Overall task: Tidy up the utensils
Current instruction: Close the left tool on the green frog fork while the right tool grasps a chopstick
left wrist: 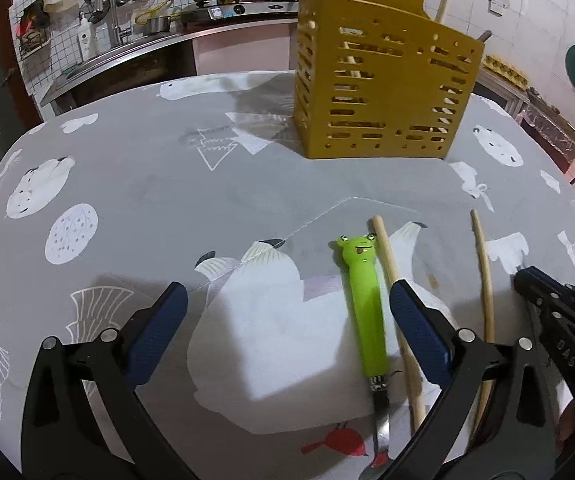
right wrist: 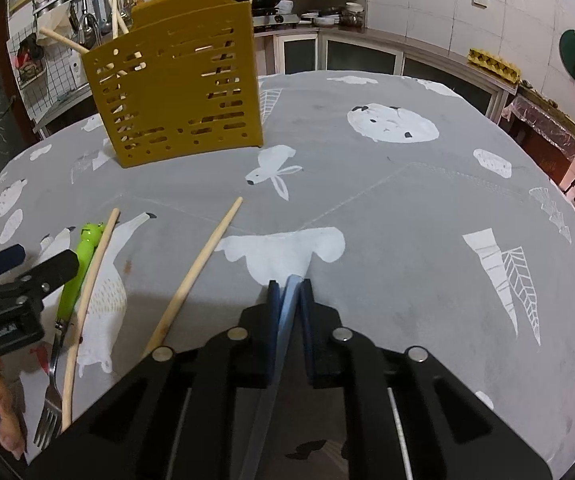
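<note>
A round worktop covered in a grey cloth printed with white animals fills both views, seen from two handheld grippers. At the left, the left gripper hovers low over the near edge of the worktop with its blue-padded jaws spread wide and holding nothing. Between and just beside those jaws lies a fork with a green frog-shaped handle, handle pointing toward the far edge, tines toward the near edge. A wooden chopstick lies touching or almost touching the fork's right side, partly under the right-hand jaw. A second wooden chopstick lies further right, apart from the first. To the right again, the right gripper has its jaws pressed together, pinching a thin, flat, pale blue-grey strip, perhaps a utensil handle; what it is cannot be told. Toward the far edge stands a yellow slotted utensil holder, upright, with several chopsticks already standing in it. The task looks partly done: some chopsticks are sorted into the holder, while the fork and two chopsticks remain loose on the cloth, and the item in the right gripper is not yet placed.
</note>
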Demonstrator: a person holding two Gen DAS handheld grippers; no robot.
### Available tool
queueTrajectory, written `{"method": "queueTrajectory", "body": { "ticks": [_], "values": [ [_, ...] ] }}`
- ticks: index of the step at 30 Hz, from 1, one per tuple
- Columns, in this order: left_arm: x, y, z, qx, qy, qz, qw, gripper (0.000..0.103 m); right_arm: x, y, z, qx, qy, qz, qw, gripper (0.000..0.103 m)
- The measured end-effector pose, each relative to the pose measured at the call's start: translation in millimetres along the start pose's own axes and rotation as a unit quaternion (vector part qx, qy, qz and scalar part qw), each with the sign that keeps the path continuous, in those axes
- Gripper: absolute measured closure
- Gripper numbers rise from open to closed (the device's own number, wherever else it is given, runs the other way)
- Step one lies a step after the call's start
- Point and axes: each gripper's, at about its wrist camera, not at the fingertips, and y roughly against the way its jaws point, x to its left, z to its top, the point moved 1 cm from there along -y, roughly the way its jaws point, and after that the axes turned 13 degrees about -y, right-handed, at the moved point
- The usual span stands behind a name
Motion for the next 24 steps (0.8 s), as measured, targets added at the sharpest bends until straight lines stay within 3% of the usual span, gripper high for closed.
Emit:
{"method": "queueTrajectory", "body": {
  "ticks": [6,11,14,21,24],
  "values": [
    [-1.4,-7.7,2.3,0.009,0.003,-0.019,0.9998,0.019,2.0,-0.3,-1.0,-0.002,0.004,-0.005,1.000,0.092],
    [-13.9,-15.9,9.3,0.022,-0.009,-0.009,0.9997,0.030,2.7,-0.4,-1.2,-0.002,0.007,-0.008,1.000,0.092],
    [-19.0,-17.0,13.9,0.025,-0.014,-0.013,0.9995,0.042,4.2,-0.6,-1.2,-0.001,0.011,-0.013,1.000,0.092],
    [-26.2,-14.7,18.2,0.036,-0.018,-0.030,0.9987,0.080,5.6,-1.4,2.2,0.013,0.008,-0.018,1.000,0.092],
    [-29.9,-15.7,19.8,0.040,-0.023,-0.033,0.9984,0.085,5.9,-2.7,3.5,0.016,0.004,-0.019,1.000,0.092]
  ]
}}
